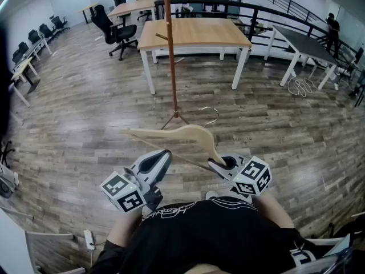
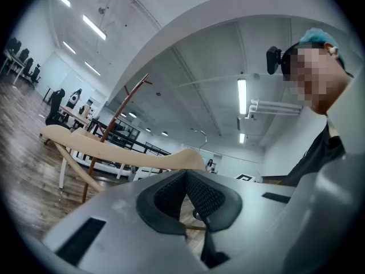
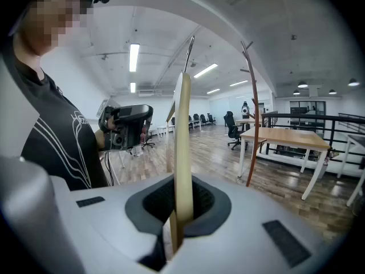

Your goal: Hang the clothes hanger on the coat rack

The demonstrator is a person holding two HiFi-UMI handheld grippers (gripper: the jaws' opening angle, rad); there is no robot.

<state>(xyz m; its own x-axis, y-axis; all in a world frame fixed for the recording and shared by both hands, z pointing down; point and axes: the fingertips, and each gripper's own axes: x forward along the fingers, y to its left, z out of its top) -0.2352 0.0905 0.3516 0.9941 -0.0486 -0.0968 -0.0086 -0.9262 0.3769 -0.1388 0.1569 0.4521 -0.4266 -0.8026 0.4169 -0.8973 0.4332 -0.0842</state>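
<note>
A pale wooden clothes hanger (image 1: pixel 181 135) with a metal hook (image 1: pixel 212 117) hangs level in front of me, above the floor. My right gripper (image 1: pixel 219 165) is shut on its right end; in the right gripper view the hanger (image 3: pixel 182 136) stands edge-on between the pads of that gripper (image 3: pixel 181 203). My left gripper (image 1: pixel 158 160) is just left of the hanger and below it, its jaws shut on nothing. In the left gripper view the hanger (image 2: pixel 120 154) passes beyond the tips of the left gripper (image 2: pixel 185 178). The brown coat rack (image 1: pixel 170 50) stands a little farther ahead.
A wooden table (image 1: pixel 194 34) on white legs stands behind the rack, with a black office chair (image 1: pixel 117 33) to its left. A dark table (image 1: pixel 305 44) and loose cables (image 1: pixel 301 85) are at the right. A black railing (image 1: pixel 274 13) runs along the back.
</note>
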